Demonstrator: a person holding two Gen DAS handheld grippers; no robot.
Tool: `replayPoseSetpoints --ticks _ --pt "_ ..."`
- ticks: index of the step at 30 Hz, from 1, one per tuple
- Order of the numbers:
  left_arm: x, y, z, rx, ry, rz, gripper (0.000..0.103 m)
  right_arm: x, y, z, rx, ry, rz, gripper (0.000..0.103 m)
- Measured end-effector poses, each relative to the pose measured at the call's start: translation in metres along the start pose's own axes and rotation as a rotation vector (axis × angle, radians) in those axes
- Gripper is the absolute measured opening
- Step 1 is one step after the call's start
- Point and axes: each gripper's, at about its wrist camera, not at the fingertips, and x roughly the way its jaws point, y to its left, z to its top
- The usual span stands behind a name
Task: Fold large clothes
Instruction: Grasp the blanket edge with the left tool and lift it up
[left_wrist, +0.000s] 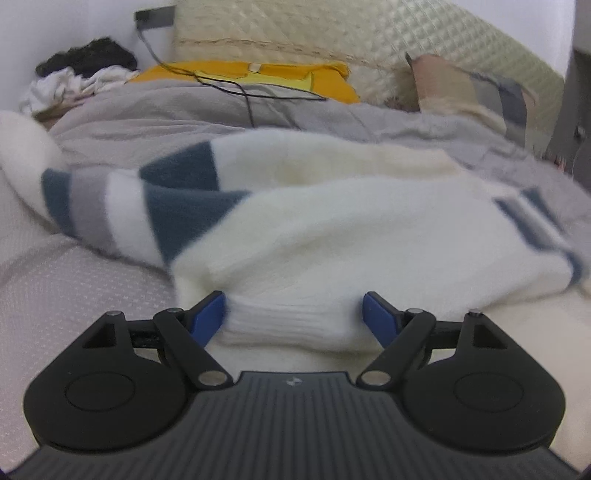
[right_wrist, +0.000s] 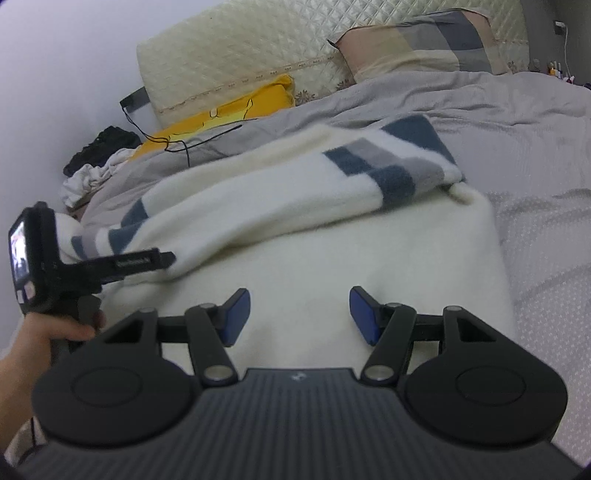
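A large cream sweater (left_wrist: 351, 229) with blue and grey stripes lies on the bed, partly folded over itself. My left gripper (left_wrist: 293, 317) has its blue pads on either side of the ribbed hem (left_wrist: 288, 325), with the jaws still wide apart. In the right wrist view the sweater (right_wrist: 332, 236) spreads in front of my right gripper (right_wrist: 299, 314), which is open and empty just above the cream fabric. The left gripper (right_wrist: 162, 258) shows there at the left, held by a hand, at the sweater's edge.
A grey blanket (right_wrist: 498, 110) covers the bed. A yellow garment (left_wrist: 258, 75) with a black cable (left_wrist: 247, 96) across it lies at the back, beside a pile of dark and white clothes (left_wrist: 81, 70). A patchwork pillow (right_wrist: 424, 40) leans on the quilted headboard (right_wrist: 240, 44).
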Motion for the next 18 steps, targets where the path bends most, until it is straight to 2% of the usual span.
replayPoseSetpoints --ticks 2,6,8,11,16,18 --pt "-0.012 0.018 0.012 -0.057 -0.023 -0.005 0.084 -0.004 0.000 -0.001 0.013 -0.004 0.008 0.062" --pt "-0.030 0.073 0.030 -0.228 -0.060 0.047 0.084 -0.002 -0.001 -0.001 0.019 0.002 0.006 0.062" --pt "-0.036 0.110 0.036 -0.345 -0.065 0.077 0.084 0.001 -0.002 0.000 0.034 0.007 0.015 0.062" --pt "-0.043 0.158 0.033 -0.516 -0.091 0.076 0.085 0.006 -0.004 0.000 0.053 0.014 0.026 0.062" --pt "-0.030 0.228 0.010 -0.844 -0.117 0.005 0.085 0.015 -0.006 -0.001 0.052 0.027 0.032 0.062" --pt "-0.024 0.245 0.009 -0.916 -0.156 -0.030 0.085 0.018 -0.006 -0.002 0.043 0.030 0.031 0.062"
